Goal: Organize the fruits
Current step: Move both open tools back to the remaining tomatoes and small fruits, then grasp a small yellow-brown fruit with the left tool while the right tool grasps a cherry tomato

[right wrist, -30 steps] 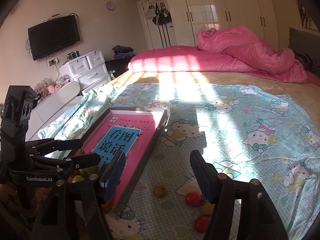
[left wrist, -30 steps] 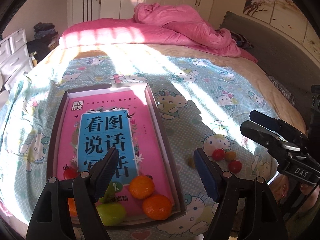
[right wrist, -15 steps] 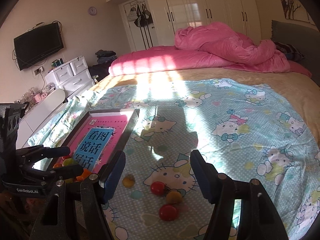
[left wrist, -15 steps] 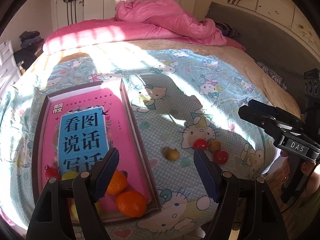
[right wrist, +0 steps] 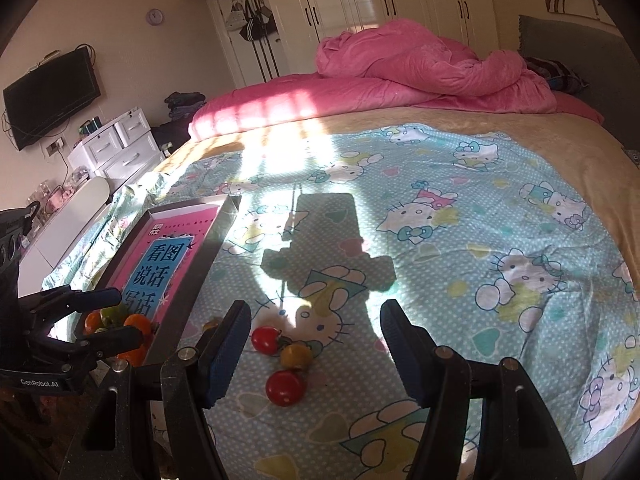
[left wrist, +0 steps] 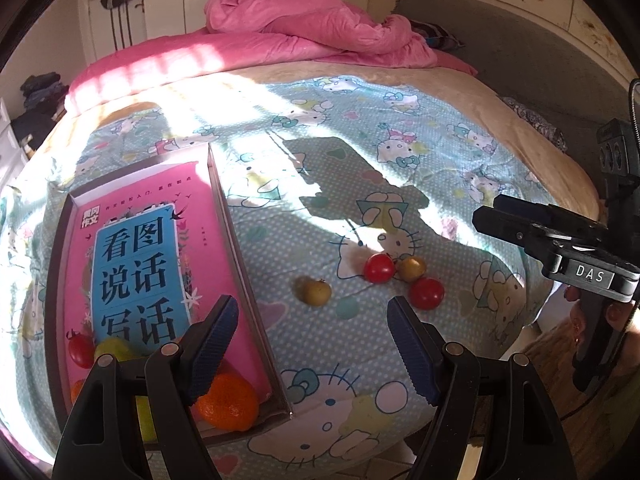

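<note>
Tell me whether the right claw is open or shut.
Open. In the right wrist view, the right claw has its blue-padded fingers spread wide apart, empty, above the red cherry tomatoes on the cartoon-cat bedsheet.

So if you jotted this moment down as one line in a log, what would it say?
left gripper: open, empty | right gripper: open, empty | loose on sheet: two red tomatoes, yellow tomato, brownish fruit | tray: oranges inside

Both grippers now sit further right over the bed than a second ago. The left gripper now frames the yellow-green fruit instead of the tray. In the right wrist view, the loose tomatoes now lie between the right gripper jaws, nearer the camera.
</note>
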